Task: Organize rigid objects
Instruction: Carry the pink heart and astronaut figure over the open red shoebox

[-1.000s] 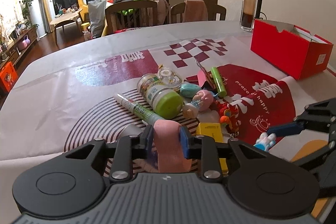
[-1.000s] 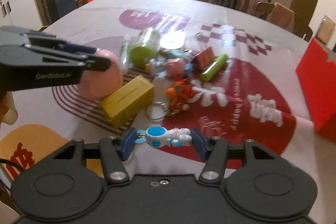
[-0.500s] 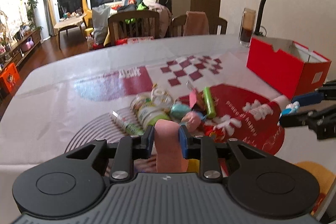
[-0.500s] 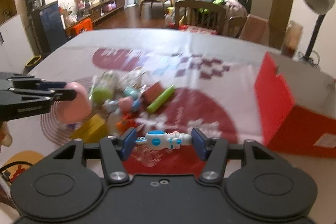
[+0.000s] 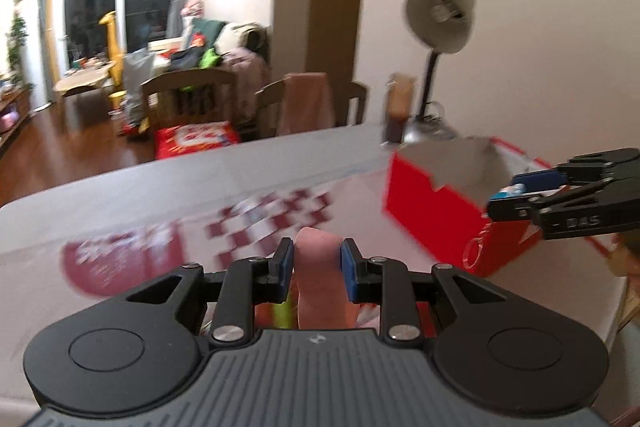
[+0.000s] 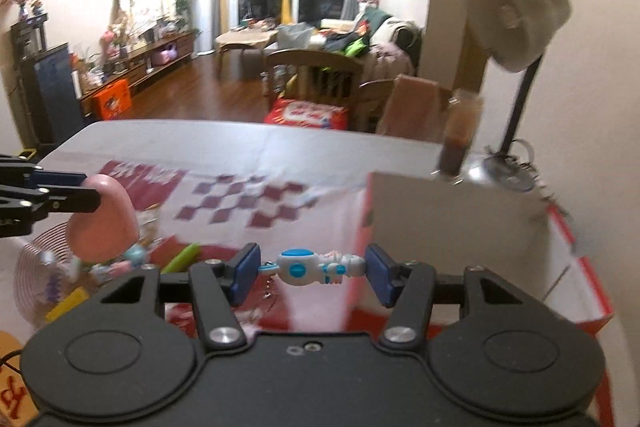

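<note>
- The left gripper (image 5: 316, 269) has its jaws narrow, clamped on a pink heart (image 5: 320, 283) across its thin sides. It looks smooth, light and stiff, so a flat-side hold suits it.
- The right gripper (image 6: 307, 269) has its jaws half wide, pinching a small robot toy (image 6: 310, 267) end to end. It looks light and hard, and could pivot out.
- Both are held in the air near the red box (image 6: 460, 219).
- Only the right view shows the heart's shape and the clutter (image 6: 120, 263) left on the table (image 6: 240, 147); the left view shows the box's open inside.
</note>
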`<state>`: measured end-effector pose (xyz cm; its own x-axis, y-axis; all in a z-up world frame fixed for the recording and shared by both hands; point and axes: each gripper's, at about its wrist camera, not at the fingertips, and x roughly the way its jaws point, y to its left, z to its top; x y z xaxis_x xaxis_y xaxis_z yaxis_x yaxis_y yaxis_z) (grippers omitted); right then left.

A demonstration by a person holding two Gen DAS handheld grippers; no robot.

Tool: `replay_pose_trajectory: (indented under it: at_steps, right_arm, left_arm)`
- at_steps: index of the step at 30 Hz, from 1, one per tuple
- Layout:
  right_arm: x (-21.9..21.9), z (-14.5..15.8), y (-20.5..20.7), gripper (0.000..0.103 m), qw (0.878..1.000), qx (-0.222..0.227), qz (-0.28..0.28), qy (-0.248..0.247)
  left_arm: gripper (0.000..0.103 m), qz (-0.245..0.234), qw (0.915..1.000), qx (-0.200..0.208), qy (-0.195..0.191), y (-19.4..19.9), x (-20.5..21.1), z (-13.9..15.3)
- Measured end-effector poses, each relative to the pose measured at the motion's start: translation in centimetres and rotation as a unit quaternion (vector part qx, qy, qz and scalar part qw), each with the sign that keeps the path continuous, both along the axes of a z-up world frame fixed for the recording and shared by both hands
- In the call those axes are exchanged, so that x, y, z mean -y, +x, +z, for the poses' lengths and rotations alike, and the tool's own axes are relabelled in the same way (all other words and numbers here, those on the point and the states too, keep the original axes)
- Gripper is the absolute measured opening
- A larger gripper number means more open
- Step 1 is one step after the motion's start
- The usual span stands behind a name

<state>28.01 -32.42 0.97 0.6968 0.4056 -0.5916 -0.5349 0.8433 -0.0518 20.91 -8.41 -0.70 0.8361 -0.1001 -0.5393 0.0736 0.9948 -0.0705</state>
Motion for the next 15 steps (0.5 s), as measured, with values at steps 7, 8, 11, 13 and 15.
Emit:
replay_pose_trajectory:
  at_steps: [7,8,11,13,15]
  right_arm:
    - [4.3,0.5,4.7,0.057,0.999,0.015,-0.034,-0.001]
    - [4.9,0.4,5.2,0.057,0.999,0.014,-0.036,-0.004]
    - [6.5,-0.3,6.8,0.057,0.999,0.009,-0.046,-0.016]
    - [7.5,-0.7,7.7,0.057,0.998,0.001,-0.052,-0.019]
    - [8.6,-1.2,8.8,0.057,0.998,-0.008,-0.059,-0.025]
  left_arm:
    - [0.025,-0.050,0.9986,0.014,-0.010,5.8,5.3,2.0]
    - [0.025,-0.059,0.9982,0.012,-0.011,6.9,6.2,2.0]
    - [0.025,-0.077,0.9970,0.002,-0.012,9.7,8.7,2.0]
    - [0.025,-0.089,0.9960,-0.003,-0.011,11.3,10.2,1.9]
    - [0.025,-0.099,0.9950,-0.010,-0.011,13.1,11.7,1.5]
